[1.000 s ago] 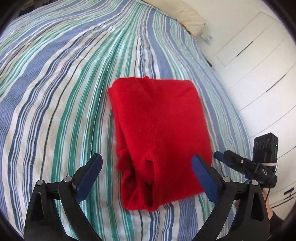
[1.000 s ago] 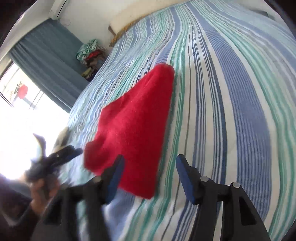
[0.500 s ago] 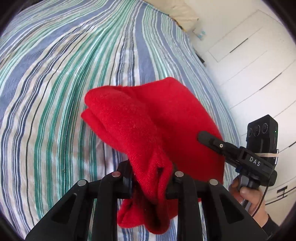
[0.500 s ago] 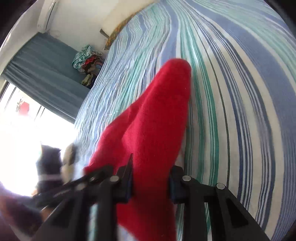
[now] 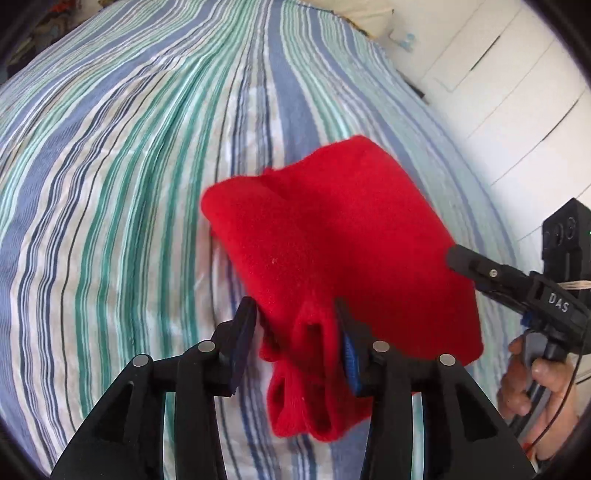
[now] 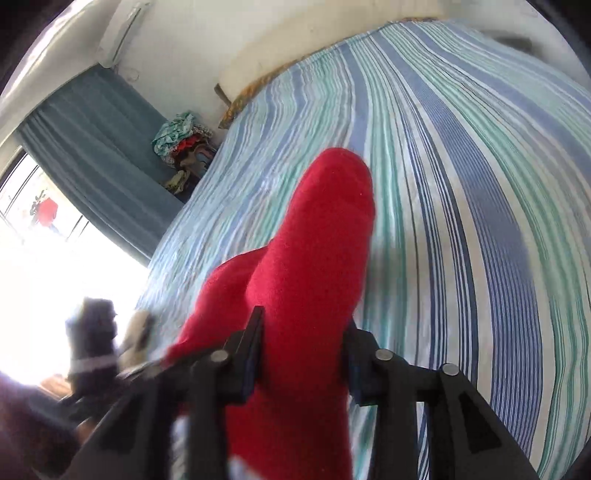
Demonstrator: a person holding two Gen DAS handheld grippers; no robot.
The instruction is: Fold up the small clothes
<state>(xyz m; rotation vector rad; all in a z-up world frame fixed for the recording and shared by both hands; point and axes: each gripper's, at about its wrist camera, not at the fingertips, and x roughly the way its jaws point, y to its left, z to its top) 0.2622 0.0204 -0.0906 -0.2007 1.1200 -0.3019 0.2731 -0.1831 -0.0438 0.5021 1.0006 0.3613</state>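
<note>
A red fleece garment (image 5: 325, 236), folded into a thick bundle, is lifted at its near edge off the striped bedspread (image 5: 110, 184). My left gripper (image 5: 295, 325) is shut on the near left corner of the garment, with folded layers bunched between its jaws. My right gripper (image 6: 303, 343) is shut on the other near corner; the red garment (image 6: 314, 240) rises away from it toward the bed. The right gripper also shows in the left wrist view (image 5: 480, 269), clamped on the garment's right edge.
The striped bedspread (image 6: 461, 184) covers the whole bed. White cupboard doors (image 5: 517, 92) stand to the right of the bed. A blue curtain (image 6: 92, 147), a bright window and a pile of clothes (image 6: 181, 147) lie beyond the bed's far side. A pillow (image 5: 369, 14) lies at the head.
Both grippers went from open beside the flat folded garment to shut on its near corners. The near edge has been lifted and carried forward over the rest of the garment.
</note>
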